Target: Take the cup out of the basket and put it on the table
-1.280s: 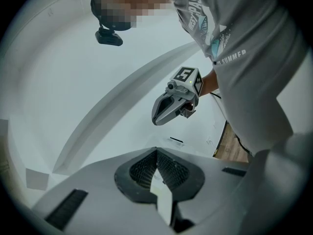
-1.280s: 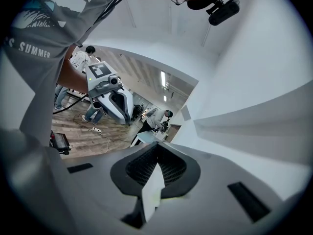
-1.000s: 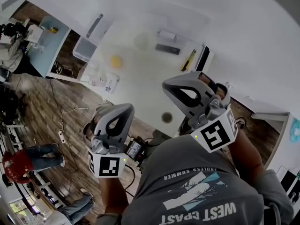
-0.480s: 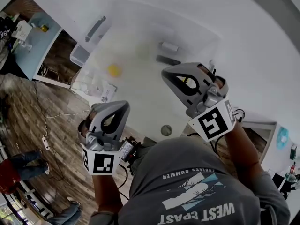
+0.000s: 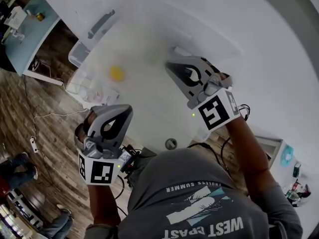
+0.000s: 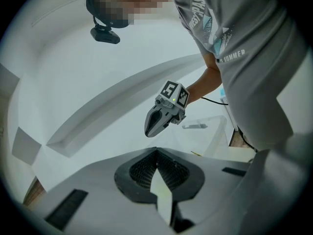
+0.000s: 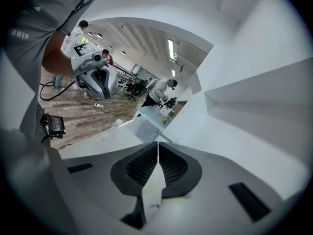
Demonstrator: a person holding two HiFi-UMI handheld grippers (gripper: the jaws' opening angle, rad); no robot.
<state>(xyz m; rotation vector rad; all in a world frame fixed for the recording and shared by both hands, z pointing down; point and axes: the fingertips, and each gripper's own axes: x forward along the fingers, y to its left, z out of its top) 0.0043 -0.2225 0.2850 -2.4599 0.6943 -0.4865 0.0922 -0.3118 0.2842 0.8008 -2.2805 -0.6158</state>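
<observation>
Both claws have swung forward over the white desk [image 5: 149, 108]. My left claw [image 6: 157, 152] and right claw [image 7: 158, 145] are pressed together, empty. A blurred yellow thing [image 5: 116, 73], perhaps the cup, lies in the clear basket [image 5: 76, 59] at the desk's left edge.

"WEST COAST" and "SUMMER" printed on the person's grey shirt [image 5: 199, 183], upside down in head view

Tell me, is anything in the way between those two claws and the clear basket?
Nothing visible is. The left gripper and the right gripper are both shut and empty above the white table, with only open air between them and the clear basket. The cup itself is lost in the glare.
</observation>
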